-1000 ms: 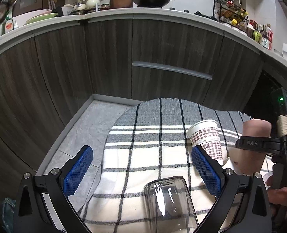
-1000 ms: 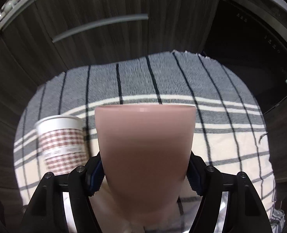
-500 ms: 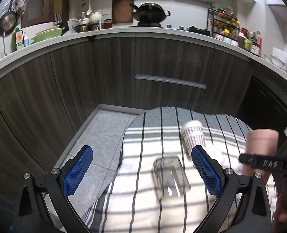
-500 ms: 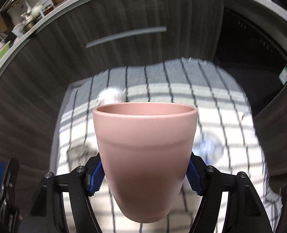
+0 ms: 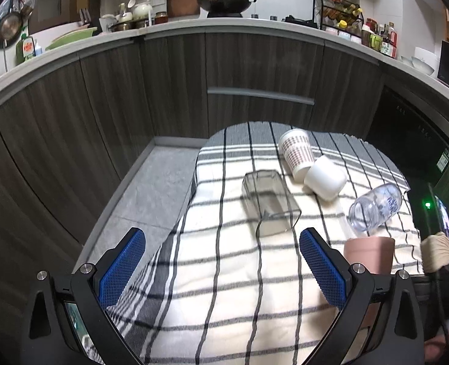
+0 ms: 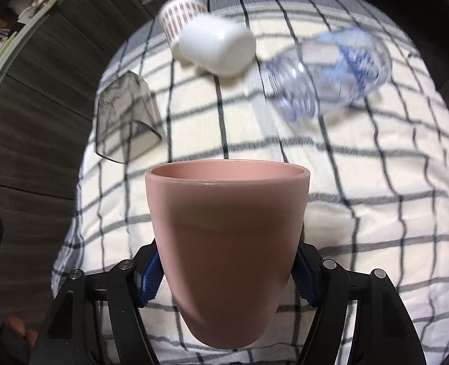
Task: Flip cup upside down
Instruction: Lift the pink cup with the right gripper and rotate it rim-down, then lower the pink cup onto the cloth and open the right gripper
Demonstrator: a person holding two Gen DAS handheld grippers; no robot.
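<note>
My right gripper (image 6: 228, 276) is shut on a pink cup (image 6: 227, 237). The cup is held in the air above the striped cloth, mouth away from the camera, its inside just showing past the rim. In the left wrist view the pink cup (image 5: 372, 252) shows low at the right, partly behind my gripper. My left gripper (image 5: 221, 269) is open and empty, hovering above the cloth near its front left.
On the striped cloth (image 5: 224, 273) lie a clear square glass (image 5: 267, 202), a red-patterned paper cup (image 5: 296, 153), a white cup (image 5: 326, 178) and a clear glass with blue print (image 5: 375, 206). Dark cabinets (image 5: 255, 70) stand behind. Grey floor (image 5: 151, 188) lies to the left.
Both grippers have risen and drawn back from the cloth. The pink cup has gone up with the right gripper, and more of the table shows beneath it.
</note>
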